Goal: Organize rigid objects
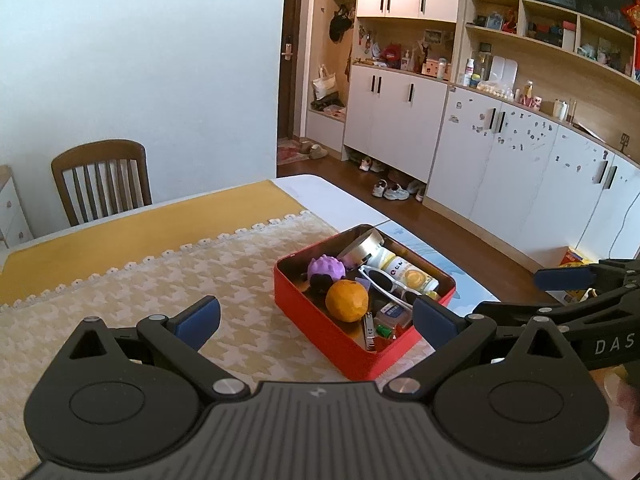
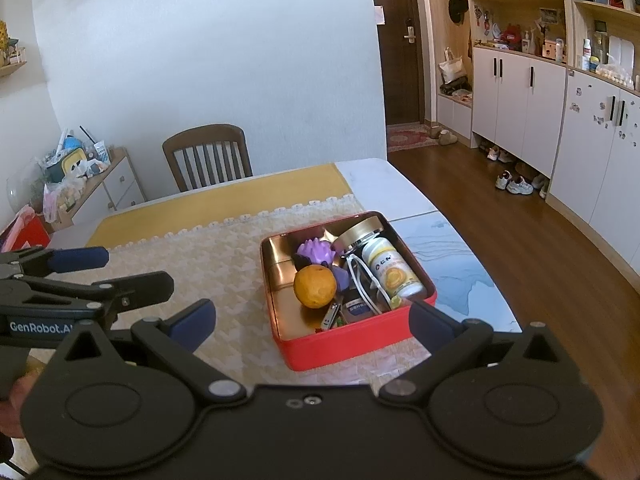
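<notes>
A red tin box [image 1: 320, 334] [image 2: 348, 344] stands open on the patterned table mat. Inside lie an orange [image 1: 347, 300] [image 2: 315, 286], a purple spiky ball [image 1: 326, 267] [image 2: 316, 251], white sunglasses [image 1: 390, 282] [image 2: 362, 276], a yellow-labelled bottle [image 1: 408, 274] [image 2: 390, 268], a gold-lidded jar [image 1: 362, 248] [image 2: 358, 232] and a nail clipper [image 1: 370, 330] [image 2: 331, 315]. My left gripper [image 1: 316, 322] [image 2: 136, 268] hovers open on the near left of the box, holding nothing. On the near right, my right gripper [image 2: 313, 322] [image 1: 520, 292] is likewise open and holds nothing.
The box sits near the table's right edge [image 2: 472, 264], with wooden floor beyond. A wooden chair [image 1: 102, 180] [image 2: 208, 156] stands at the far side. White cabinets [image 1: 520, 168] line the right wall. A cluttered low cabinet [image 2: 80, 172] is at the far left.
</notes>
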`<state>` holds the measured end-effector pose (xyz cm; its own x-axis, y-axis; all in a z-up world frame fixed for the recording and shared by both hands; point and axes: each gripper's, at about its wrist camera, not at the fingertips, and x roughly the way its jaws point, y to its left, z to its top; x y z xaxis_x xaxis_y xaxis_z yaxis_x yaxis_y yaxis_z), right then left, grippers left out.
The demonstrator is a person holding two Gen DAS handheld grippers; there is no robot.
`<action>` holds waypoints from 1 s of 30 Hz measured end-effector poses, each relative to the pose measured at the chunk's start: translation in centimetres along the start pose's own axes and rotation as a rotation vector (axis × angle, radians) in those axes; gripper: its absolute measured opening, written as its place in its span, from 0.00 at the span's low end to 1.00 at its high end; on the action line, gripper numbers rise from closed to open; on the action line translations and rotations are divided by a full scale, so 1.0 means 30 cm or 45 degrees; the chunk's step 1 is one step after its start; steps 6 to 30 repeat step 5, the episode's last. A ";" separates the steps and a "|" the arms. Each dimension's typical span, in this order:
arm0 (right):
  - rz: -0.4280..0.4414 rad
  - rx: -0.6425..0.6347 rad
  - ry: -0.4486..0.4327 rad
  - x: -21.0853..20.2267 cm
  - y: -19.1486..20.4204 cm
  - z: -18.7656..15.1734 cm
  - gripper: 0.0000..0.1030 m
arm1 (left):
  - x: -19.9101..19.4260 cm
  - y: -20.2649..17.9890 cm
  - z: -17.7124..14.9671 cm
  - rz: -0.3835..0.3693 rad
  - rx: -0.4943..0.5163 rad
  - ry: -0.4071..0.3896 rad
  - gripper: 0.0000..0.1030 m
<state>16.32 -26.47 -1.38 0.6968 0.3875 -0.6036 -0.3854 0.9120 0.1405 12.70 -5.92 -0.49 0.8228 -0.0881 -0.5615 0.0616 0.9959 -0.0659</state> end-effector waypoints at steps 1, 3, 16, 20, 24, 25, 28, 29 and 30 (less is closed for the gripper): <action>0.000 -0.001 0.002 0.003 0.000 -0.001 1.00 | 0.002 0.000 0.000 0.003 0.001 0.002 1.00; 0.002 0.000 0.006 0.007 -0.001 0.001 1.00 | 0.007 0.003 0.002 -0.001 -0.003 0.007 1.00; 0.001 -0.001 0.007 0.010 -0.002 0.002 1.00 | 0.013 0.007 0.005 -0.004 -0.005 0.012 1.00; 0.001 -0.001 0.007 0.010 -0.002 0.002 1.00 | 0.013 0.007 0.005 -0.004 -0.005 0.012 1.00; 0.001 -0.001 0.007 0.010 -0.002 0.002 1.00 | 0.013 0.007 0.005 -0.004 -0.005 0.012 1.00; 0.001 -0.001 0.007 0.010 -0.002 0.002 1.00 | 0.013 0.007 0.005 -0.004 -0.005 0.012 1.00; 0.001 -0.001 0.007 0.010 -0.002 0.002 1.00 | 0.013 0.007 0.005 -0.004 -0.005 0.012 1.00; 0.001 -0.001 0.007 0.010 -0.002 0.002 1.00 | 0.013 0.007 0.005 -0.004 -0.005 0.012 1.00; 0.001 -0.001 0.007 0.010 -0.002 0.002 1.00 | 0.013 0.007 0.005 -0.004 -0.005 0.012 1.00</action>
